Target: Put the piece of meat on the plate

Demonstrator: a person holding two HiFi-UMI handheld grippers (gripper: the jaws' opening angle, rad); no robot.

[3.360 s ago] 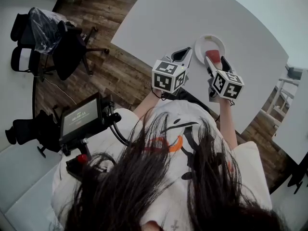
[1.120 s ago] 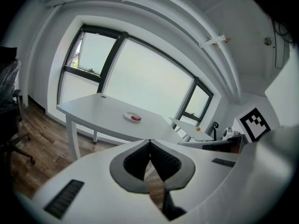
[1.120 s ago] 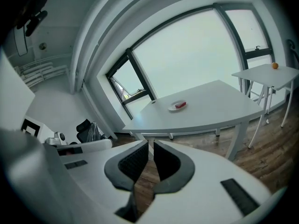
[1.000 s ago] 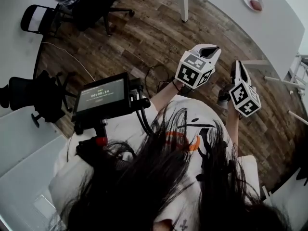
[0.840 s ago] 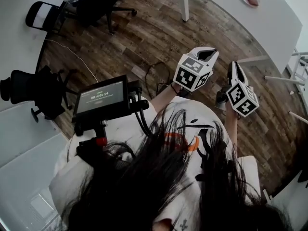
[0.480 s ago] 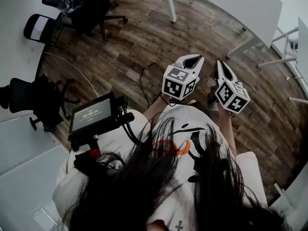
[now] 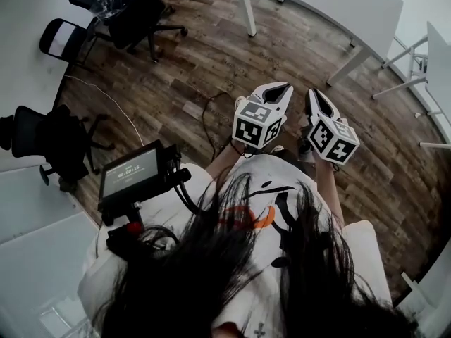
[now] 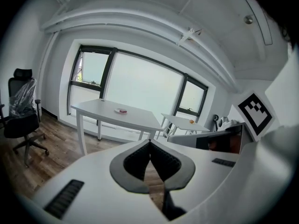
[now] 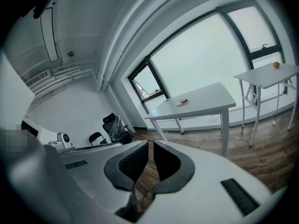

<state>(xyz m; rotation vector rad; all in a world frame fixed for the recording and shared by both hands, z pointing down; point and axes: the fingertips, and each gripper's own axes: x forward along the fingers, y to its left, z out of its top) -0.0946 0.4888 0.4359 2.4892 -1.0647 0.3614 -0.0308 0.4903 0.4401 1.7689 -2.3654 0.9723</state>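
Both tongs are closed on nothing: left gripper (image 8: 150, 143) and right gripper (image 9: 151, 143) hang over the floor (image 7: 211, 62), well apart from the table (image 9: 210, 101). Meat (image 9: 185, 100) sits on the plate (image 9: 179, 102), clear of the table's corners. Placing looks finished; next move needs no grasp.

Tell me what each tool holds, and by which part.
Nothing. The left tool and right tool are both shut and empty; the meat lies on the plate on the far table.
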